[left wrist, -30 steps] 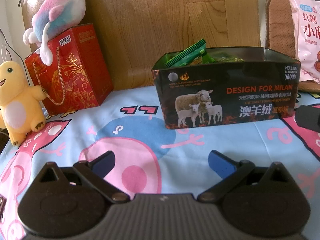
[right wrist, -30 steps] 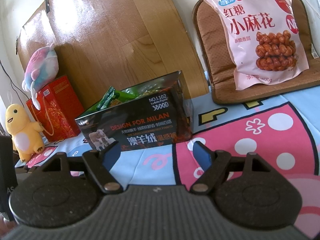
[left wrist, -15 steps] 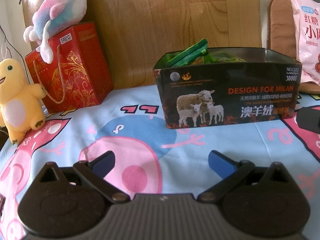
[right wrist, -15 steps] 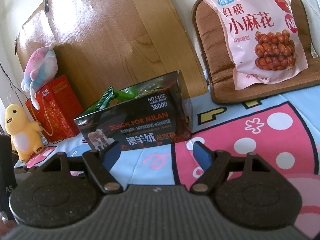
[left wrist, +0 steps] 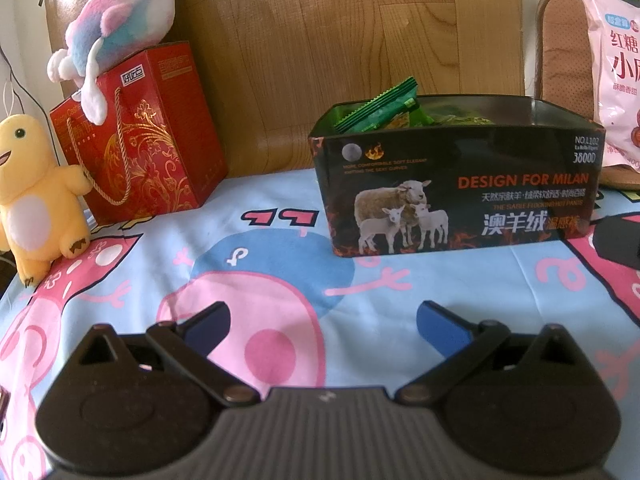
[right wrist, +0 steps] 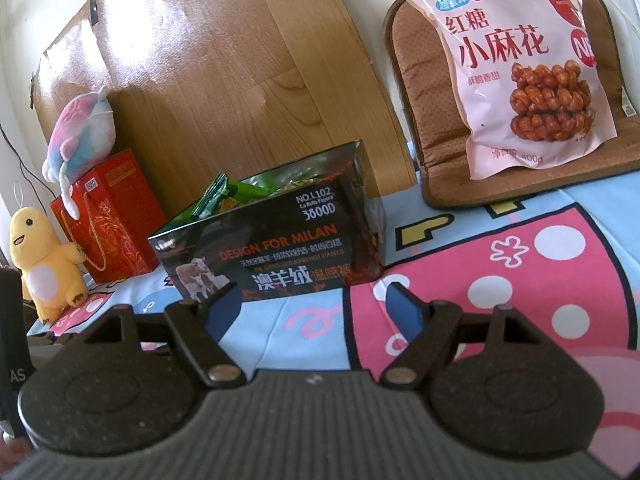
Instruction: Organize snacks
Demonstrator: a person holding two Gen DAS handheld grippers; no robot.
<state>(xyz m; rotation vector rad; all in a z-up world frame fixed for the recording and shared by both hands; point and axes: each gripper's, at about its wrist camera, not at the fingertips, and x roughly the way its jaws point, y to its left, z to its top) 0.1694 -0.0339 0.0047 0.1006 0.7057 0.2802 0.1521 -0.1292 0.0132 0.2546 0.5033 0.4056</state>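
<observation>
A cartoon-print sheet (left wrist: 280, 280) lies under both grippers. Ahead and right of the right gripper (right wrist: 316, 312), a pink snack bag (right wrist: 520, 72) leans on a brown cushion (right wrist: 420, 120). The black box (left wrist: 460, 188) stands ahead of the left gripper (left wrist: 324, 324), green snack packets (left wrist: 380, 108) poking out. Both grippers' jaws stand apart, empty.

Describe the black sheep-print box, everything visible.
The black box is an open-topped, glossy carton printed with sheep, flames, "DESIGN FOR MILAN" and Chinese text. It stands upright on the cartoon-print cloth, in front of the wooden board. Green snack packets fill it, one poking above the rim. No gripper touches it.
</observation>
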